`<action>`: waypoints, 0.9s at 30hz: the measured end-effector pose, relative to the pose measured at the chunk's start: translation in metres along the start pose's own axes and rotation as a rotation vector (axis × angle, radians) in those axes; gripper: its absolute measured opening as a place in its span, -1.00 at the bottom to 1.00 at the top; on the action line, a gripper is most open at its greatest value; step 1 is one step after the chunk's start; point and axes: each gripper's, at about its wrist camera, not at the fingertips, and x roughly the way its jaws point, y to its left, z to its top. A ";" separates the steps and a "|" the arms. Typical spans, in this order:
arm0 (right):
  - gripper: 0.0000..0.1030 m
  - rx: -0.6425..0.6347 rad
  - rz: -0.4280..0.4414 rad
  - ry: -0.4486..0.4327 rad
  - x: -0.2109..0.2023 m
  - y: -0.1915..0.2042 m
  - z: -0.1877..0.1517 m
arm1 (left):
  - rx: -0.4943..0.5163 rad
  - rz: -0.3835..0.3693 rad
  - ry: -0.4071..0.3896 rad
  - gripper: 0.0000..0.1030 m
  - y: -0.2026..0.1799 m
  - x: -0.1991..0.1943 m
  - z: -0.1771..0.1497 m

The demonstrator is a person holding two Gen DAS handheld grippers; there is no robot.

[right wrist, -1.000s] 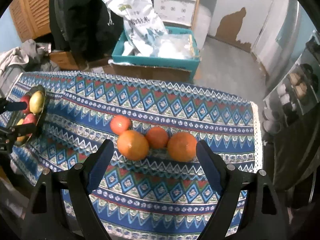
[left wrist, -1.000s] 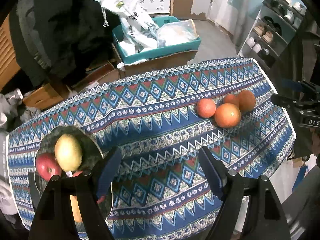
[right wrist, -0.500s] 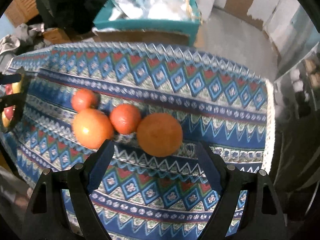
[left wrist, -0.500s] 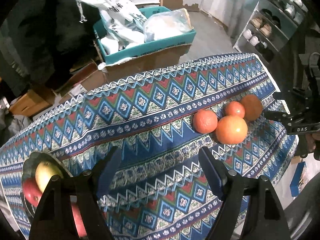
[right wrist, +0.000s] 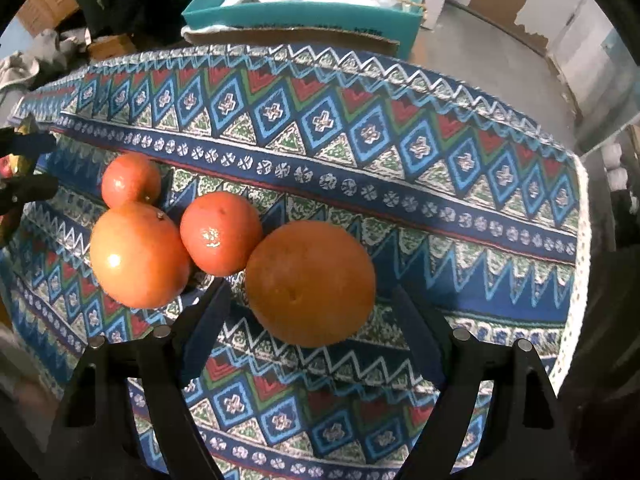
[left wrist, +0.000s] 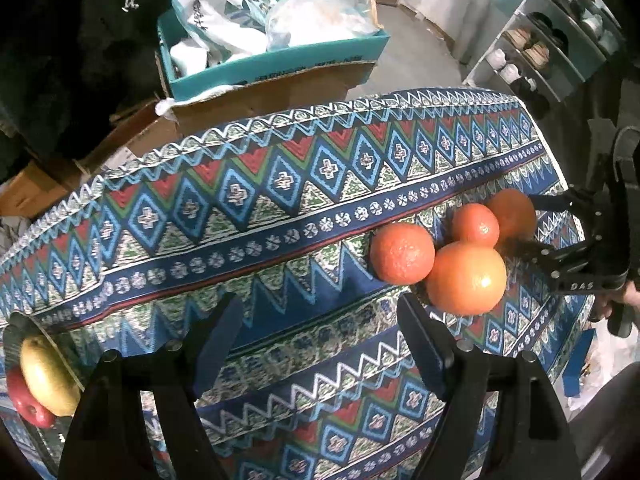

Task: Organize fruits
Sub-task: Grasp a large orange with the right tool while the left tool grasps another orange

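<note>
Awaiting sorting: four round orange citrus fruits clustered on the patterned blue cloth-covered desk. Already placed: yellow pear and red apple in dark bowl. Right gripper narrowing but released around the largest fruit; left gripper released, empty.

A red apple and yellow fruit are sitting half cut off at the left wrist view's edge, their plate barely showing; the farthest orange is hiding partly behind the right hand-held gripper.
</note>
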 end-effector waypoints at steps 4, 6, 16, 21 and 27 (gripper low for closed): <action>0.45 -0.004 0.004 -0.001 0.009 -0.001 0.004 | -0.012 -0.016 0.007 0.57 -0.005 0.007 0.006; 0.38 0.005 0.024 0.006 0.013 -0.002 0.004 | -0.017 -0.024 0.011 0.57 -0.007 0.010 0.009; 0.30 0.118 0.067 -0.012 0.010 -0.022 -0.002 | -0.146 -0.098 0.046 0.57 -0.014 0.039 0.027; 0.30 0.196 0.062 -0.037 -0.005 -0.036 -0.006 | -0.184 -0.113 0.067 0.57 -0.020 0.051 0.033; 0.30 0.290 0.073 -0.109 -0.030 -0.044 -0.011 | -0.165 -0.078 0.106 0.57 -0.033 0.061 0.034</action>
